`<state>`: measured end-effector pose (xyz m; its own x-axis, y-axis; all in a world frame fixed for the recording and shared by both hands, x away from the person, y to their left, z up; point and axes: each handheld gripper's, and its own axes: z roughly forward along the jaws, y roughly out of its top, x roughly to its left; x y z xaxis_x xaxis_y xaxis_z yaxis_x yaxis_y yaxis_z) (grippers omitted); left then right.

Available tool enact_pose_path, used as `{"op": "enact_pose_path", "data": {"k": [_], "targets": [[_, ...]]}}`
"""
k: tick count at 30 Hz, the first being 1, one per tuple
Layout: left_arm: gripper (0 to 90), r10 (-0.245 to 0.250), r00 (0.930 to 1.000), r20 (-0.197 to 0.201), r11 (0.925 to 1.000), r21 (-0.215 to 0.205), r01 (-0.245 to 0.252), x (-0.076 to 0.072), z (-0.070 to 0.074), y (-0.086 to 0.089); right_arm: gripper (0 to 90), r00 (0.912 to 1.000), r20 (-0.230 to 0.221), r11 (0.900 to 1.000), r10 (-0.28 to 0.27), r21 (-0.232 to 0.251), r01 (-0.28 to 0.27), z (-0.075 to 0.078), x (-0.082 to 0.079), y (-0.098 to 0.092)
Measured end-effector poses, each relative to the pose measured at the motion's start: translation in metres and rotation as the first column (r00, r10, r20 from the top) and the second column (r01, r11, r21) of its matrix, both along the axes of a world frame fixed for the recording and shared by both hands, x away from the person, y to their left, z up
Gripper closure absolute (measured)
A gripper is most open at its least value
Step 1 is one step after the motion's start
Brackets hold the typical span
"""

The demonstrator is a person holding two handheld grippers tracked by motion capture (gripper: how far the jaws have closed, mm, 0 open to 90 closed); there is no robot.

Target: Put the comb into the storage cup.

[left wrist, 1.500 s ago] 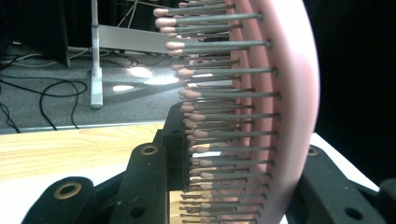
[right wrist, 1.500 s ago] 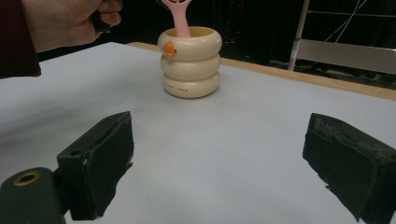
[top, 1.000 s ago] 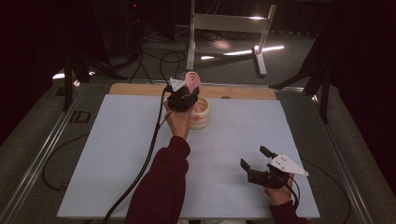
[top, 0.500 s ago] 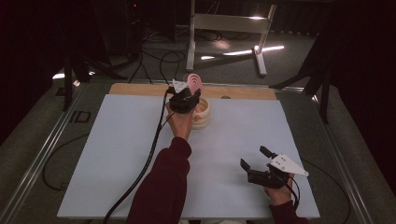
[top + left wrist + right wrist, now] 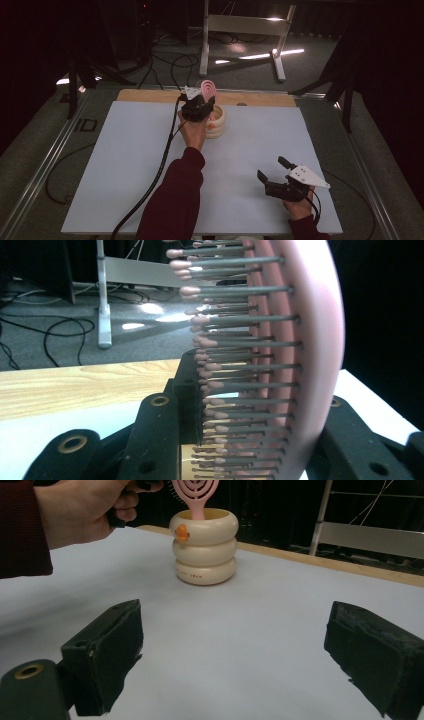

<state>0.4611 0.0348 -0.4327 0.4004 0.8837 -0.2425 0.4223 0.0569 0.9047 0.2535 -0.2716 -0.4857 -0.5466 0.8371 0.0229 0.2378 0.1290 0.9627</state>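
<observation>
A pink hairbrush (image 5: 208,90) stands with its handle down inside a cream ringed cup (image 5: 216,122) near the far edge of the white table top (image 5: 125,165). My left gripper (image 5: 197,105) is shut on the brush head above the cup. In the left gripper view the bristled brush head (image 5: 280,355) sits upright between the black jaws. My right gripper (image 5: 270,168) rests open near the front right of the table, with nothing between its jaws. From the right gripper view (image 5: 240,645) the cup (image 5: 205,547) and the brush (image 5: 194,492) stand well ahead.
A wooden strip (image 5: 150,95) runs along the table's far edge. A metal stand (image 5: 240,30) and cables lie on the floor behind. The left gripper's cable (image 5: 160,170) trails across the table beside the sleeve.
</observation>
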Motion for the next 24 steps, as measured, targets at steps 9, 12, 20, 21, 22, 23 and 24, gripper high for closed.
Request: {"op": "enact_pose_path", "data": {"k": [9,12,20,21,22,23,24], "targets": [[64.3,-0.006,0.9999,-0.011,1.0000,0.001,0.006,0.0014,-0.0036,-0.0010,9.1,1.0000,-0.003,1.000,0.003,0.004,-0.003,-0.0011,0.0011,0.0000],[64.2,-0.005,0.9999,-0.017,1.0000,0.008,0.005,0.0014,-0.0055,-0.0027,9.1,1.0000,-0.004,1.000,0.003,0.005,-0.003,-0.0008,0.0009,-0.0003],[64.2,-0.008,0.9997,-0.022,1.0000,0.001,0.008,0.0022,-0.0055,-0.0012,9.1,1.0000,-0.003,1.000,0.003,0.005,-0.003,-0.0007,0.0008,0.0000],[64.2,-0.009,0.9997,-0.023,1.0000,0.000,0.009,0.0023,-0.0056,-0.0007,9.1,1.0000,-0.003,1.000,0.003,0.004,-0.003,-0.0007,0.0008,0.0001],[64.2,-0.010,0.9997,-0.023,1.0000,-0.001,0.010,0.0023,-0.0057,-0.0004,9.1,1.0000,-0.003,1.000,0.003,0.004,-0.003,-0.0007,0.0007,0.0001],[64.1,-0.009,0.9997,-0.023,1.0000,-0.002,0.009,0.0023,-0.0058,-0.0001,9.1,1.0000,-0.003,1.000,0.003,0.004,-0.002,-0.0007,0.0007,0.0002],[64.1,-0.009,0.9997,-0.024,1.0000,-0.003,0.009,0.0024,-0.0058,0.0000,9.1,1.0000,-0.004,1.000,0.003,0.005,-0.003,-0.0007,0.0007,0.0001]]}}
